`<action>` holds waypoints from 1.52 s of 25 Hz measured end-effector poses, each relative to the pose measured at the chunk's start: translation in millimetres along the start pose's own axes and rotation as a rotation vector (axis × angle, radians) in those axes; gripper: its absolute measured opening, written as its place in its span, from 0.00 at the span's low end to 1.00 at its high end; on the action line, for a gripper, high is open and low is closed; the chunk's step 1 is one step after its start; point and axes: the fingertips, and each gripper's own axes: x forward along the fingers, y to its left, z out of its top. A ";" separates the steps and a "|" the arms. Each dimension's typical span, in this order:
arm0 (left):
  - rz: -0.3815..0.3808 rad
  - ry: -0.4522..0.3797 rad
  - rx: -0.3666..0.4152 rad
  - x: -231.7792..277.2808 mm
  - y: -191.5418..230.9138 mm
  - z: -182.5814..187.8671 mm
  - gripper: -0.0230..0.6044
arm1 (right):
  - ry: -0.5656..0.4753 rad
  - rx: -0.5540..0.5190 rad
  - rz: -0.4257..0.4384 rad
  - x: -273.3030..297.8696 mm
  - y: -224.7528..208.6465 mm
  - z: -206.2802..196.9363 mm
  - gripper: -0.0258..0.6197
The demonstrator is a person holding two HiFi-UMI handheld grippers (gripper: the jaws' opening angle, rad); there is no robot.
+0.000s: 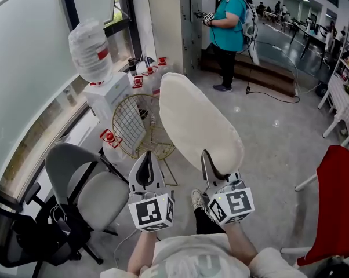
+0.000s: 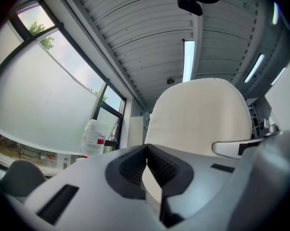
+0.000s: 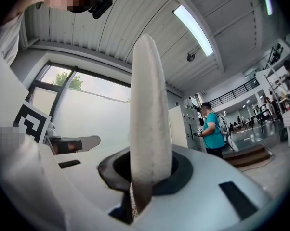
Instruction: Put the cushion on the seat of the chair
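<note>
A large cream cushion [image 1: 197, 120] hangs in the air in front of me, tilted up and to the left. My right gripper [image 1: 208, 158] is shut on its lower edge; in the right gripper view the cushion [image 3: 150, 114] rises edge-on from between the jaws of that gripper [image 3: 147, 177]. My left gripper [image 1: 146, 158] is beside it on the left, apart from the cushion, with its pads meeting at the tips [image 2: 146, 148] and nothing held. Beyond them the cushion's broad face [image 2: 198, 114] shows. The grey chair [image 1: 105, 196] stands low at my left, its seat bare.
A white water dispenser with an upturned bottle [image 1: 90, 51] stands by the window, a wire fan guard [image 1: 140, 123] leaning beside it. A black chair [image 1: 12, 236] is at the lower left, a red chair [image 1: 340, 201] at the right. A person in teal [image 1: 229, 22] stands far back.
</note>
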 end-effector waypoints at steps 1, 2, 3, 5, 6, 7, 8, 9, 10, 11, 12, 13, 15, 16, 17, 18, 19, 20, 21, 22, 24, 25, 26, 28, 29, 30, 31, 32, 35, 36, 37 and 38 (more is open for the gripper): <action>-0.006 -0.006 0.001 11.0 -2.2 -0.8 0.06 | -0.005 0.001 -0.003 6.2 -7.0 -0.2 0.12; -0.010 -0.012 0.002 22.2 -4.9 -1.7 0.06 | -0.009 -0.003 -0.006 12.9 -14.4 0.4 0.12; -0.014 -0.019 0.002 33.9 -7.7 -2.8 0.06 | -0.012 -0.011 -0.008 20.9 -22.0 1.3 0.12; -0.018 -0.028 -0.004 59.3 -11.9 -5.8 0.06 | -0.013 -0.031 -0.008 41.0 -36.6 3.2 0.12; -0.018 -0.030 -0.007 72.9 -12.9 -8.2 0.06 | -0.012 -0.039 -0.002 52.6 -43.2 4.0 0.12; -0.018 -0.030 -0.009 87.1 -13.4 -10.8 0.06 | -0.013 -0.047 0.007 64.9 -49.3 4.9 0.12; -0.017 -0.030 -0.010 102.0 -13.6 -13.2 0.06 | -0.016 -0.055 0.019 77.5 -55.1 6.2 0.12; -0.014 -0.030 -0.009 117.3 -13.5 -15.4 0.06 | -0.021 -0.062 0.032 90.7 -60.7 7.7 0.12; -0.010 -0.027 -0.006 132.9 -13.1 -17.3 0.06 | -0.026 -0.067 0.044 104.6 -66.4 8.9 0.12; -0.005 -0.024 -0.003 148.4 -12.5 -18.3 0.06 | -0.027 -0.070 0.054 119.3 -72.1 9.7 0.12; -0.002 -0.022 0.000 163.3 -11.8 -17.6 0.06 | -0.025 -0.070 0.065 134.9 -77.7 10.1 0.12; 0.003 -0.025 0.005 177.3 -10.3 -15.5 0.06 | -0.022 -0.067 0.077 150.7 -82.6 10.3 0.12; 0.029 -0.033 0.019 203.1 -3.6 -10.9 0.06 | -0.016 -0.047 0.110 181.5 -90.7 9.4 0.12; 0.047 -0.034 0.023 216.3 1.2 -9.3 0.06 | -0.015 -0.036 0.129 196.9 -94.3 8.8 0.12; 0.064 -0.036 0.022 229.9 6.1 -8.0 0.06 | -0.015 -0.027 0.148 212.3 -97.9 8.2 0.12; 0.079 -0.039 0.015 243.4 10.8 -7.0 0.06 | -0.015 -0.022 0.166 227.4 -101.7 7.5 0.12; 0.093 -0.041 0.006 256.3 15.5 -6.5 0.06 | -0.014 -0.020 0.182 242.0 -105.4 6.6 0.12; 0.108 -0.042 0.001 268.2 20.3 -6.8 0.06 | -0.013 -0.021 0.196 255.9 -108.8 4.9 0.12; 0.123 -0.040 0.003 278.9 25.1 -8.1 0.06 | -0.012 -0.024 0.208 268.9 -111.7 2.2 0.12; 0.139 -0.038 0.010 288.7 29.9 -10.1 0.06 | -0.010 -0.025 0.220 281.2 -114.1 -1.2 0.12; 0.167 -0.035 0.023 307.3 38.5 -14.5 0.06 | -0.009 -0.023 0.245 304.1 -118.4 -7.6 0.12; 0.180 -0.034 0.026 316.6 42.0 -16.4 0.06 | -0.009 -0.019 0.256 314.9 -120.8 -9.8 0.12; 0.190 -0.033 0.027 326.0 44.9 -18.3 0.06 | -0.008 -0.013 0.267 325.2 -123.4 -11.5 0.12; 0.205 -0.026 0.024 343.6 48.9 -23.6 0.06 | -0.004 0.000 0.287 344.0 -129.1 -14.6 0.12; 0.211 -0.020 0.022 351.3 50.0 -27.0 0.06 | -0.001 0.006 0.295 352.0 -132.2 -16.3 0.12; 0.216 -0.013 0.021 357.9 50.7 -30.3 0.06 | 0.003 0.011 0.302 358.9 -135.4 -18.2 0.12; 0.222 -0.006 0.022 363.1 51.2 -33.0 0.06 | 0.008 0.015 0.307 364.6 -138.4 -20.3 0.12; 0.227 0.000 0.024 367.1 51.6 -35.0 0.06 | 0.014 0.019 0.312 369.2 -141.3 -22.1 0.12; 0.239 0.012 0.030 376.0 52.1 -37.6 0.06 | 0.021 0.036 0.324 381.0 -149.3 -25.7 0.12; 0.241 0.016 0.033 378.4 52.9 -37.8 0.06 | 0.021 0.046 0.326 384.8 -150.5 -26.9 0.12; 0.244 0.019 0.038 380.1 54.7 -37.6 0.06 | 0.022 0.056 0.327 388.6 -150.1 -28.4 0.12; 0.248 0.022 0.042 380.8 57.3 -37.1 0.06 | 0.024 0.068 0.330 391.8 -148.4 -30.0 0.12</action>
